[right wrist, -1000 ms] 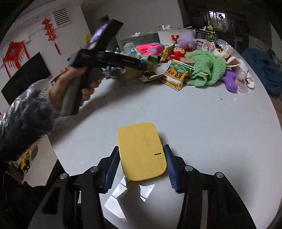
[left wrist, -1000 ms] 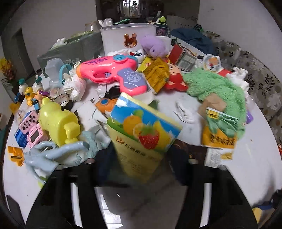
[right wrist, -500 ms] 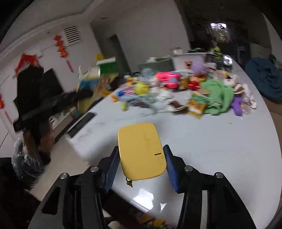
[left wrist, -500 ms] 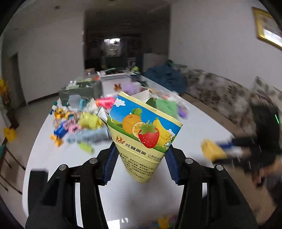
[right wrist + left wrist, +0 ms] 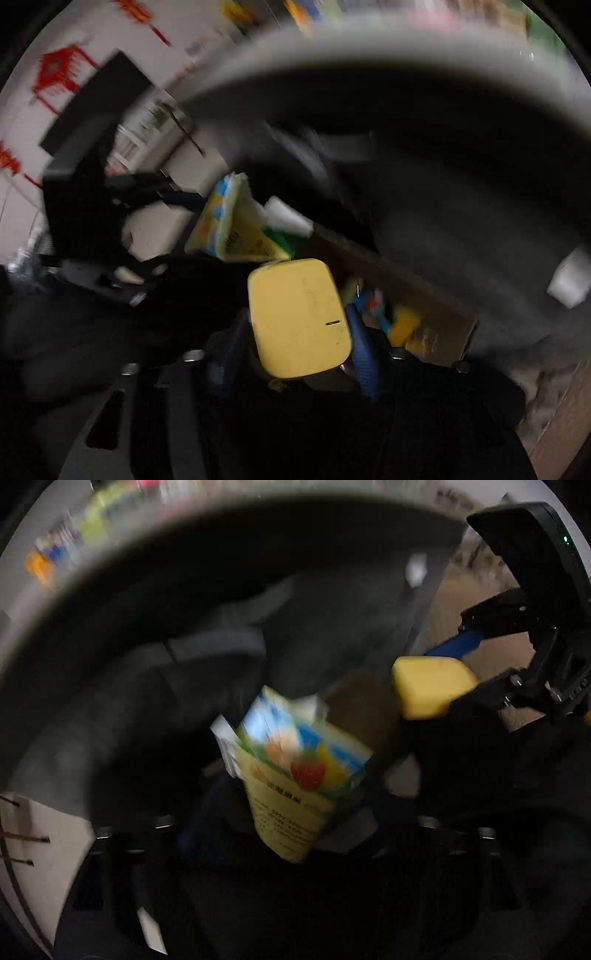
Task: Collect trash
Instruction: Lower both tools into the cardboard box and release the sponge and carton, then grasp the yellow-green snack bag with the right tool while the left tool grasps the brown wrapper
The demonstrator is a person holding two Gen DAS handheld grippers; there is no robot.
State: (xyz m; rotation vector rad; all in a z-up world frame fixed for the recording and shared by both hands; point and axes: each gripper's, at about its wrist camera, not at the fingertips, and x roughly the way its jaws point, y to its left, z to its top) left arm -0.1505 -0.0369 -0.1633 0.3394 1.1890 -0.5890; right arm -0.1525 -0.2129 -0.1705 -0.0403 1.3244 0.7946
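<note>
- Left tongs [image 5: 284, 834]: pointed steeply down over a dark bin [image 5: 155, 686]. The jaws were opening. The carton [image 5: 295, 775], printed with fruit, lay between them, blurred; the dark fingers beside it were hard to make out, so contact could not be told for certain, though they appeared clear of it.
- Right tongs [image 5: 295, 332]: also pointed down over the bin, jaws opening. The yellow sponge [image 5: 299, 317] lay between the blue pads [image 5: 360, 354]. A narrow gap seemed to show on the right side, so the pads looked clear of it.
- From the left wrist view, the right tongs [image 5: 439, 675] reached in from the right with the sponge [image 5: 432, 686] at their tip, just beside the carton.
- From the right wrist view, the left tongs [image 5: 173, 206] reached in from the left with the carton [image 5: 229, 225] at their tip.
- Bin contents: a brown cardboard piece [image 5: 417, 295] and small coloured scraps [image 5: 380, 310] lay below the sponge.
- Tabletop [image 5: 424, 48]: its pale curved edge arched over the bin.
</note>
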